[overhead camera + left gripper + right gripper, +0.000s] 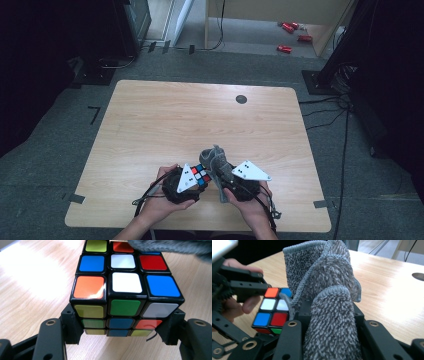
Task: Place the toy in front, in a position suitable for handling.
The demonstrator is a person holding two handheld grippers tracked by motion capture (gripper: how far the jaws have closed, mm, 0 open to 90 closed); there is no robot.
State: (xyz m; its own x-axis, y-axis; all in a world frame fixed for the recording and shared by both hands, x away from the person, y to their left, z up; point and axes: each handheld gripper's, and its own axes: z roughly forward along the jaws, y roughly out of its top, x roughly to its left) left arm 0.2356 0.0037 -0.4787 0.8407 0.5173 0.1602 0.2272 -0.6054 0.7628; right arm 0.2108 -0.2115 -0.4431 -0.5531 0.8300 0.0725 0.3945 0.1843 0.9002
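A colour-tiled puzzle cube (125, 287) sits between the jaws of my left gripper (120, 327), which is shut on its sides just above the wooden table (200, 120). In the high view the cube (200, 175) shows near the front edge, with the left gripper (192, 184) beneath it. My right gripper (329, 322) is shut on a grey fluffy cloth (329, 290), bunched and standing up between its jaws. The cloth (216, 159) rests against the cube's right side, and its edge (170, 246) overlaps the cube's far top row. The right gripper (225, 181) sits just right of the cube (272, 312).
A dark round cable hole (241, 99) lies near the table's far edge. Beyond the table are red objects (292, 35) on the floor, black stands and cables (330, 75). The far and left parts of the tabletop are bare wood.
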